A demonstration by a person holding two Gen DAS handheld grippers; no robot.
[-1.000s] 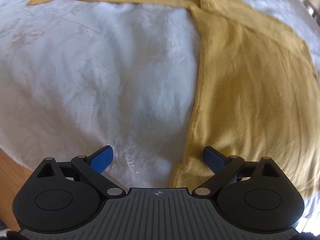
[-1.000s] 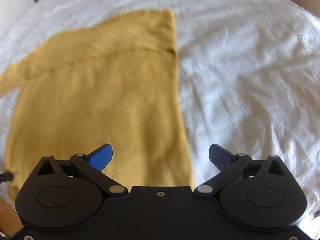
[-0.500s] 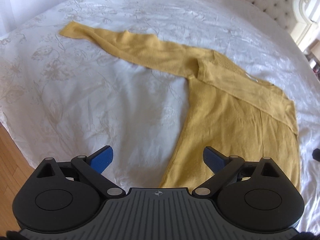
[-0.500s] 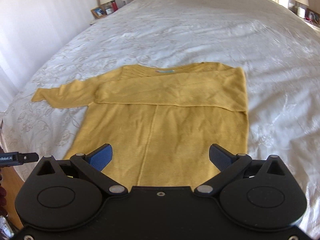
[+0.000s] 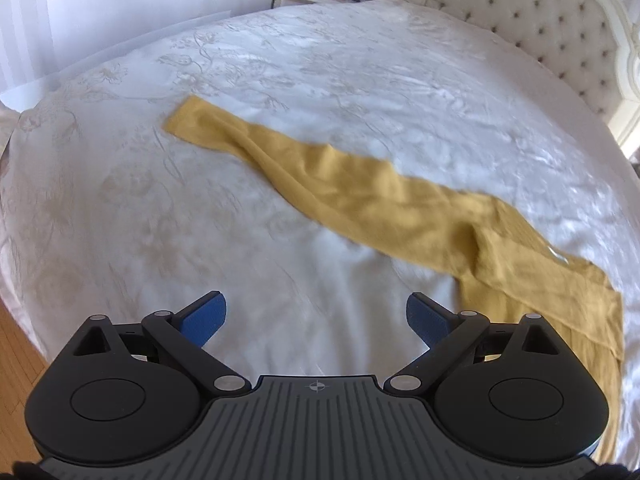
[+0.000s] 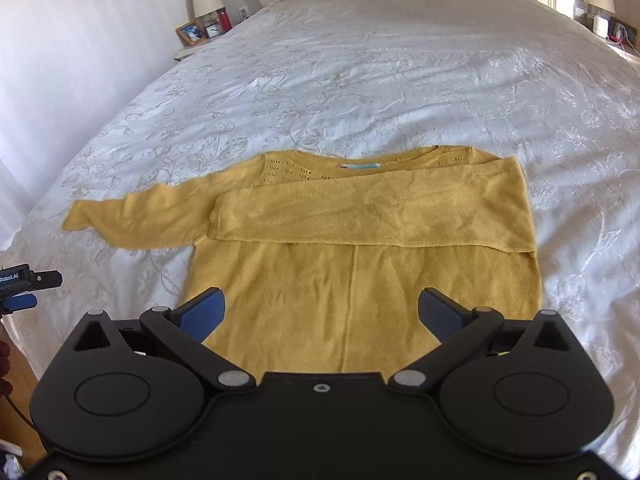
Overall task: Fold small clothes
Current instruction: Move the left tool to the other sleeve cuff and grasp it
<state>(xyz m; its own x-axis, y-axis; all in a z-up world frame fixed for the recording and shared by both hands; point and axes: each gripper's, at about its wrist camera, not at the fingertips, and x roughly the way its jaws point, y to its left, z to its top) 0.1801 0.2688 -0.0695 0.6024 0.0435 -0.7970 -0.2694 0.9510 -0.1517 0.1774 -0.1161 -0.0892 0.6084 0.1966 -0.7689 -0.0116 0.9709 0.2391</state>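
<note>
Lying flat on the white embroidered bedspread (image 6: 400, 80), the mustard-yellow knit sweater (image 6: 360, 280) has one sleeve already folded across the chest, while the other sleeve (image 5: 280, 156) stays outstretched toward 9 o'clock in the right wrist view.

Tool state: the left gripper (image 5: 316, 316) is spread wide and holds nothing, with only bare bedspread between its blue pads (image 5: 204, 316). The right gripper (image 6: 320, 312) is likewise released and empty.

Risks, as judged: the knit looks thin and limp, so a pinch at the cuff could catch the bedspread beneath and drag it up with the sleeve. Lifting the sleeve from one point only may twist it, leaving a rumpled fold. A pull across the body could also shift the sleeve already folded.

Relative position: in the left wrist view the outstretched sleeve runs from 11 o'clock to 3 o'clock, ahead of the open fingers and apart from them, its cuff at the far 11 o'clock end. In the right wrist view the sweater body lies directly at 12 o'clock, its hem passing beneath the gripper; contact cannot be judged.
</note>
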